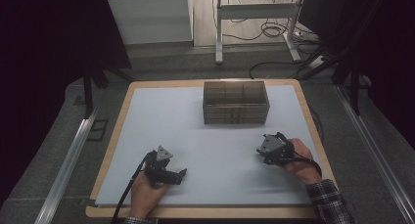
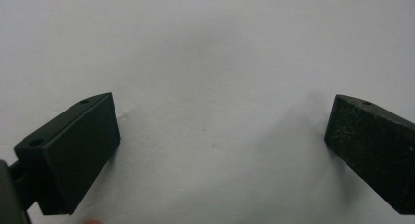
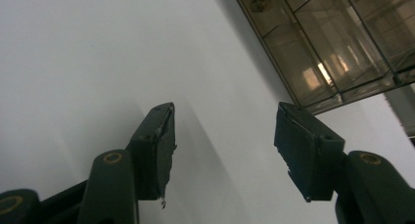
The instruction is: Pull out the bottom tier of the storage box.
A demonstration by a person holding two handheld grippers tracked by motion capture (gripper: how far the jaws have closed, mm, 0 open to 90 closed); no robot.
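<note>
A clear brown-tinted box (image 1: 235, 102) with several compartments stands at the back middle of the white mat (image 1: 210, 136). In my right gripper view the box (image 3: 337, 43) lies at the upper right, beyond the jaws. My left gripper (image 1: 177, 175) rests low on the mat near the front left, held by a hand and pointing right. Its jaws stand wide apart over bare mat, so the left gripper (image 2: 222, 136) is open and holds nothing. My right gripper (image 1: 263, 151) sits at the front right, angled toward the box. The right gripper (image 3: 225, 136) is open too, with nothing between its pads.
The mat covers a wooden tabletop (image 1: 122, 106) whose edge shows all around. Metal rails (image 1: 68, 160) run along both sides of the table on grey floor. A desk frame (image 1: 254, 18) and loose cables (image 1: 274, 31) lie beyond the far edge.
</note>
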